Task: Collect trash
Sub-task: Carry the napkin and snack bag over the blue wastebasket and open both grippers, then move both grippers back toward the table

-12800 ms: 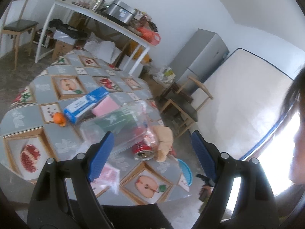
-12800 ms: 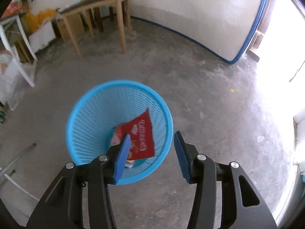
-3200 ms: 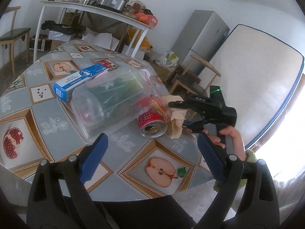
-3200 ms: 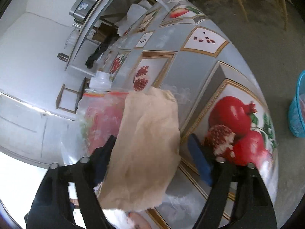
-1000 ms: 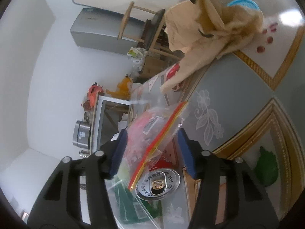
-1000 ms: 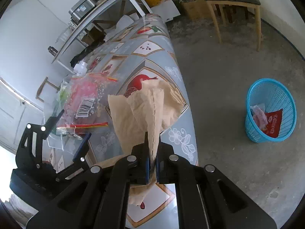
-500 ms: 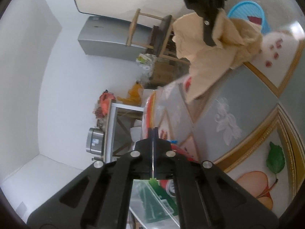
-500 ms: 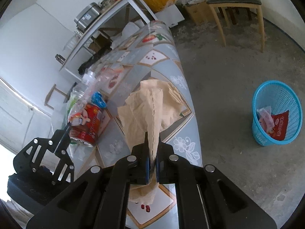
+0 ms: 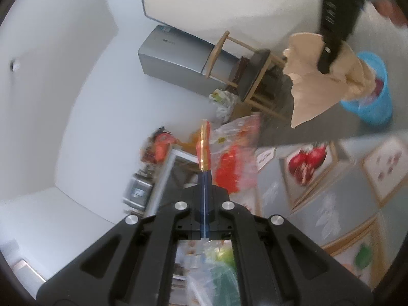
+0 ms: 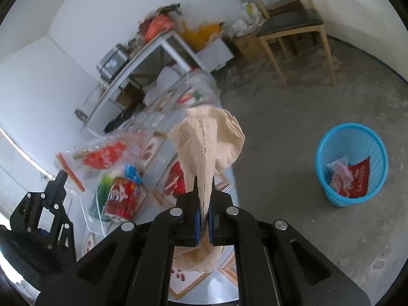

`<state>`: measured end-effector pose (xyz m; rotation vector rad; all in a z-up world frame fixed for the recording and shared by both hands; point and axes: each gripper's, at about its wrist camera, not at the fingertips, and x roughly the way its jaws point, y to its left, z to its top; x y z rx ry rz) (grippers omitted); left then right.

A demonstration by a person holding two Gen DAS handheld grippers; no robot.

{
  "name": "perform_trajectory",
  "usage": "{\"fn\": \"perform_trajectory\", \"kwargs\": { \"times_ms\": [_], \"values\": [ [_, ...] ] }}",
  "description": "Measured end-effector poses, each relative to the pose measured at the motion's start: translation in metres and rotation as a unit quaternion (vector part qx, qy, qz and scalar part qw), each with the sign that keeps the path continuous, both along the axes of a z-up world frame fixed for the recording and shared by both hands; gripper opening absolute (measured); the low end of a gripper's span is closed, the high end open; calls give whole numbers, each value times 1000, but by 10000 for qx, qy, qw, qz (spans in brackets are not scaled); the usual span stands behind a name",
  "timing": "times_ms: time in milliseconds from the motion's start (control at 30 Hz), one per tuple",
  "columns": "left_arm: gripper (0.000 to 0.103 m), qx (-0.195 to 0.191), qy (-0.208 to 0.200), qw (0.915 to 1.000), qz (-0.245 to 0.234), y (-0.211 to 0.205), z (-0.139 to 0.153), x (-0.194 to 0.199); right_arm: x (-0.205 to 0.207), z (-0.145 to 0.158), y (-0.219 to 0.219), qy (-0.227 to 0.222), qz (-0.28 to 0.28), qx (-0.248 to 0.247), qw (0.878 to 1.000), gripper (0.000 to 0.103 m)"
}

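I hold two things. My right gripper (image 10: 203,223) is clamped on one crumpled beige paper napkin (image 10: 207,150), whose long axis runs up from the jaws, above the table's (image 10: 214,284) near edge. My left gripper (image 9: 204,178) is pinched tight on the red zip strip of one clear plastic bag (image 9: 229,153); the strip points straight away from the jaws. One round blue plastic basket (image 10: 353,163) stands on the floor, well apart from the table.
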<state>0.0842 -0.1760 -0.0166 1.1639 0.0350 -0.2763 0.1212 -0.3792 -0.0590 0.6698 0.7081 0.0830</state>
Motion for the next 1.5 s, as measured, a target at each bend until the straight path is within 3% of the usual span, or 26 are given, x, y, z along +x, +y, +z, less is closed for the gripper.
{"fn": "perform_trajectory", "kwargs": {
  "times_ms": [167,300,400,500,600,633,667,700,767,867,1033,1067,1133,1233,1333,1433,1500],
  "values": [
    [0,-713,636,9953,-150,-18,35,10,-21,-3,-42,-18,-574,58,9983,5],
    [0,-1409,1530,9771,-460,-42,63,22,-37,-11,-76,64,-1084,57,9941,5],
    [0,-1852,2378,9509,-699,-75,76,39,-49,-25,-107,188,-1499,117,9884,5],
    [0,-2045,3064,9259,-837,-106,76,52,-56,-44,-136,348,-1805,281,9826,5],
    [0,-2143,3985,8879,-829,-148,60,69,-57,-72,-165,628,-2077,467,9751,5],
    [0,-2136,4400,8688,-772,-167,49,77,-55,-81,-173,723,-2130,538,9729,5],
    [0,-2121,4629,8577,-712,-179,42,83,-54,-88,-179,789,-2162,595,9713,5],
    [0,-2034,4784,8520,-620,-194,30,88,-51,-100,-188,913,-2221,668,9685,5],
    [0,-1783,4891,8518,-592,-217,10,88,-43,-119,-199,1103,-2242,735,9655,5],
    [0,-1528,5205,8390,-418,-254,-28,96,-28,-143,-213,1382,-2278,780,9607,5],
    [0,-1474,5510,8213,-77,-300,-70,120,2,-180,-235,1666,-2422,810,9524,6],
    [0,-1479,5514,8210,-23,-309,-78,126,12,-189,-242,1719,-2441,866,9505,8],
    [5,-1444,5402,8291,6,-321,-91,133,32,-214,-255,1946,-2461,914,9451,13],
    [33,-1401,5309,8357,83,-323,-101,141,47,-243,-266,2339,-2503,804,9360,48],
    [40,-1430,5391,8300,54,-313,-99,144,47,-257,-269,2493,-2567,748,9308,48],
    [46,-1417,5124,8469,-126,-298,-83,144,36,-260,-267,2427,-2586,746,9320,49],
    [47,-1465,5021,8521,-205,-284,-69,143,29,-256,-265,2400,-2574,729,9332,49]
  ]
}}
